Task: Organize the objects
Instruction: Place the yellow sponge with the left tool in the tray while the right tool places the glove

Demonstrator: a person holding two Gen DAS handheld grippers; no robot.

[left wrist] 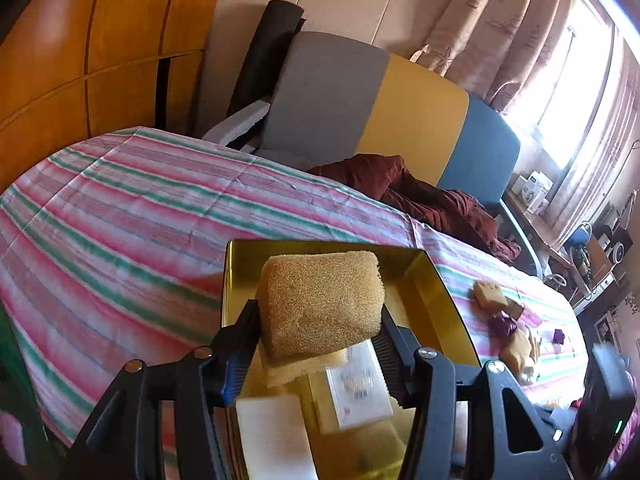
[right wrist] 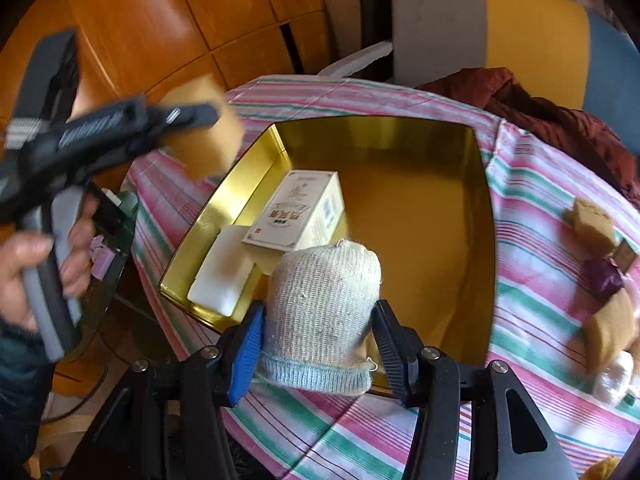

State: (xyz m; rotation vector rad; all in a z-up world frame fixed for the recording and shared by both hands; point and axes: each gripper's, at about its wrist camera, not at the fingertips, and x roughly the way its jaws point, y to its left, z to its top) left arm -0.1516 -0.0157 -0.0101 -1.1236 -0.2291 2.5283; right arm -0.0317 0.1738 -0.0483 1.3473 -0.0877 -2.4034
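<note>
My left gripper (left wrist: 320, 320) is shut on a tan sponge (left wrist: 322, 302) and holds it above the near left part of the gold tin tray (left wrist: 448, 292). From the right wrist view that left gripper (right wrist: 188, 120) and its sponge (right wrist: 216, 140) hover just left of the tray (right wrist: 420, 168). My right gripper (right wrist: 318, 332) is shut on a rolled grey-white sock (right wrist: 322, 300) over the tray's near edge. In the tray lie a cream printed box (right wrist: 298, 210) and a white block (right wrist: 222, 274).
The tray sits on a bed with a pink, green and white striped cover (left wrist: 120, 208). Loose items lie on the cover to the right: tan sponges (right wrist: 594, 216), a purple piece (right wrist: 606, 278). A maroon cloth (left wrist: 432, 196) and a cushioned headboard (left wrist: 408, 116) are behind.
</note>
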